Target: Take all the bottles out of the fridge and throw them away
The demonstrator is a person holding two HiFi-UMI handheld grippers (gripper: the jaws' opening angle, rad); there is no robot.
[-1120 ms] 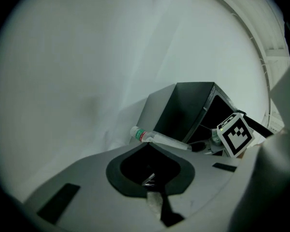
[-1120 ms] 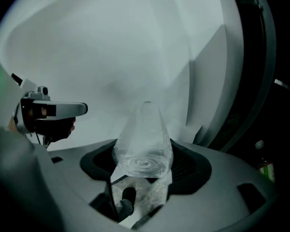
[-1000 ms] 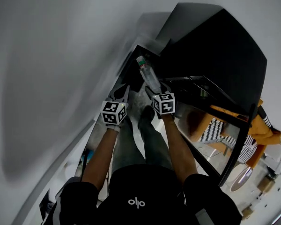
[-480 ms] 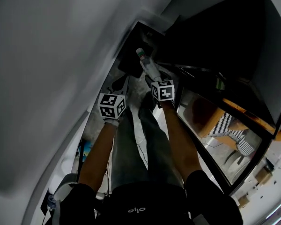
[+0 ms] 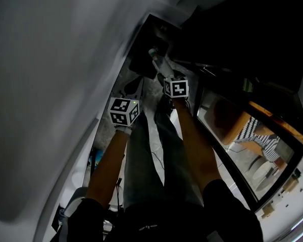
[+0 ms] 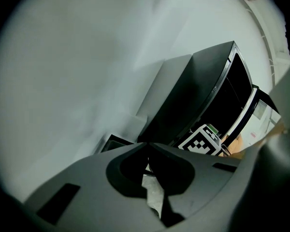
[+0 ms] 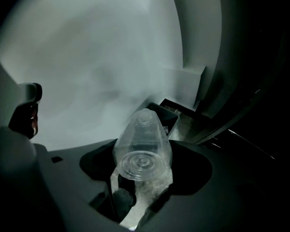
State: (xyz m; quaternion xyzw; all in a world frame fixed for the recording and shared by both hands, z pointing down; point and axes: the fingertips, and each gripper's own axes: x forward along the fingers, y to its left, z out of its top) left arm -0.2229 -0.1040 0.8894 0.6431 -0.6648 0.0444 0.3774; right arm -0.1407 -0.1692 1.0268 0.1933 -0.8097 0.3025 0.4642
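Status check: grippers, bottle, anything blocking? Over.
Left gripper shut, empty. Right gripper clamped on clear bottle, neck aimed at black bin. Nothing seen blocking.

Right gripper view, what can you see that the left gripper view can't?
Only the right gripper view shows the clear bottle clamped in the right tongs, its base toward the camera. Only the left gripper view shows the left tongs shut and empty, the right gripper's marker cube and the black fridge. Both show the white wall and a dark bin on the floor.
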